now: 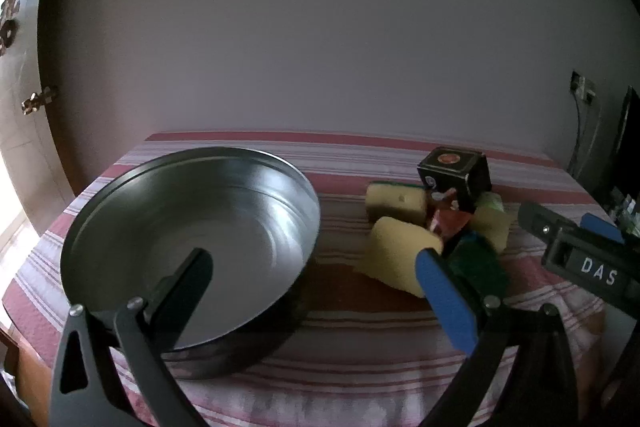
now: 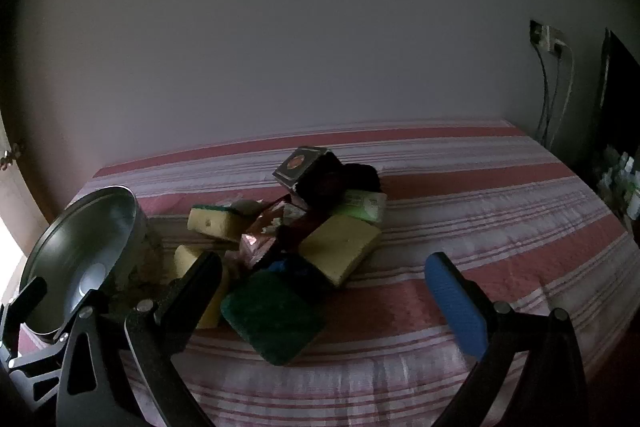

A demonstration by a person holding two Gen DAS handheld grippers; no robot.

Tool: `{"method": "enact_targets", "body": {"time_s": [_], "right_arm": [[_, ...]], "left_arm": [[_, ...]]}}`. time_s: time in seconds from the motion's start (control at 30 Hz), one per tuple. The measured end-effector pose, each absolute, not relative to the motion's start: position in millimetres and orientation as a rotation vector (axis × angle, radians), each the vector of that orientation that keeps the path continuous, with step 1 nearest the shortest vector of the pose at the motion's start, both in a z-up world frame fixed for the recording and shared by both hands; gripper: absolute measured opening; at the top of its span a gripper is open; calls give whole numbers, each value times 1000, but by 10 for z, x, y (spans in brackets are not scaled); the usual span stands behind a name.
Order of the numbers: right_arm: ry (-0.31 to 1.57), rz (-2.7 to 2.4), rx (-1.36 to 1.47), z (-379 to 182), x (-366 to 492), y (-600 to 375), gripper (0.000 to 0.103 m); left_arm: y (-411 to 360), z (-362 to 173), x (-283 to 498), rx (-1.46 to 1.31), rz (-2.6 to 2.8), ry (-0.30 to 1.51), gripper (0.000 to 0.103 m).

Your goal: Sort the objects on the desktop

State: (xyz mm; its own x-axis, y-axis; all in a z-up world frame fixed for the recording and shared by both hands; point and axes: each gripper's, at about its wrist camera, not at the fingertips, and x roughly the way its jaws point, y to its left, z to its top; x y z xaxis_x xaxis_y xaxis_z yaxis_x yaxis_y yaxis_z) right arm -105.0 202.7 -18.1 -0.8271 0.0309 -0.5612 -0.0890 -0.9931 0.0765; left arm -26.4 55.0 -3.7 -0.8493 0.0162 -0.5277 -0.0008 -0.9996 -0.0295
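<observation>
Presently, left gripper spread wide, holding nothing, above the metal bowl on the striped cloth. Right of the bowl, a sponge pile. Right gripper likewise spread, empty, over the green pad.

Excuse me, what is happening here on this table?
A person holds a claw in each hand over a striped tablecloth. Both claws are open and hold nothing. The left claw hovers by an empty metal bowl. The right claw faces a pile with yellow sponges, a green scouring pad and a small black box. Nothing is sorted yet.
</observation>
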Motion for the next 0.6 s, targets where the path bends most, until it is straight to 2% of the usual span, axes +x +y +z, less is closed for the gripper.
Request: {"method": "enact_targets", "body": {"time_s": [0.6], "right_arm": [[205,2927,-866,-231,-1025,2315,103]], "left_arm": [[748,-66,-324,-891,2961,5,103]]}}
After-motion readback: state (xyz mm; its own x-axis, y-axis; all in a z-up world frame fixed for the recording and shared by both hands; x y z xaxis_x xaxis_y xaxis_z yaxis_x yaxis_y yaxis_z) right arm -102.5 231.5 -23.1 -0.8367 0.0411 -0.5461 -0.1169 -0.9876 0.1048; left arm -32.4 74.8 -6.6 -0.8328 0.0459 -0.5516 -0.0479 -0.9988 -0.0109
